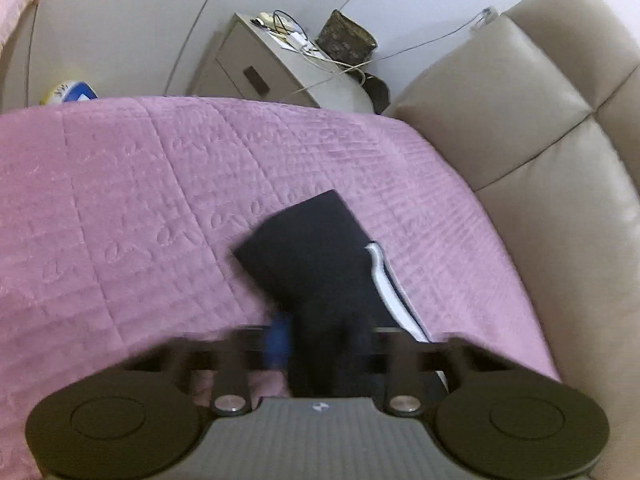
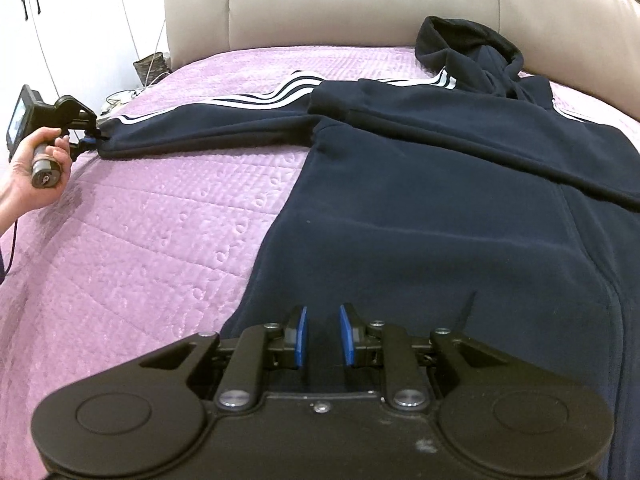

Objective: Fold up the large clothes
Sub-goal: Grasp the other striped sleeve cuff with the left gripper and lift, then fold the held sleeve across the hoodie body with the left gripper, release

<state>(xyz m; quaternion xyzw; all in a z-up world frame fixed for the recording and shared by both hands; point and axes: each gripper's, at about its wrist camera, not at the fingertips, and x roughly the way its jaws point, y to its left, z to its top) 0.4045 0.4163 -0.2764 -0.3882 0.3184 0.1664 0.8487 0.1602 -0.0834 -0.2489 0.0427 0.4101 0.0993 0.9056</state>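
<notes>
On the bed, spread over a pink quilted bedspread (image 2: 132, 216), lies a navy hooded sweatshirt (image 2: 460, 216) of fleecy cloth. Its body lies flat, reaching from the near edge toward the beige padded headboard (image 2: 360, 4), with the hood (image 2: 468, 40) bunched up at the far end, just beside the headboard. One sleeve (image 2: 224, 120) stretches out sideways across the bedspread, marked along its upper edge with three white stripes; more stripes show at the shoulder near the hood.

At the cuff (image 1: 304, 240) of that sleeve sits the left gripper (image 2: 98, 138), held in a person's hand (image 2: 36, 176). Its fingers are pinched together on the dark cuff cloth, which fills the space between them in the left wrist view, though that view is blurred there.

The right gripper (image 2: 323, 334) hangs over the lower hem area of the sweatshirt body. Its blue-padded fingers (image 2: 301, 336) stand narrowly apart, with dark cloth seen through the gap; whether they grip the cloth I cannot tell.

Beyond the bed stands a white nightstand (image 1: 256, 68) strewn with cables, and a woven basket (image 1: 348, 38) beside it.
</notes>
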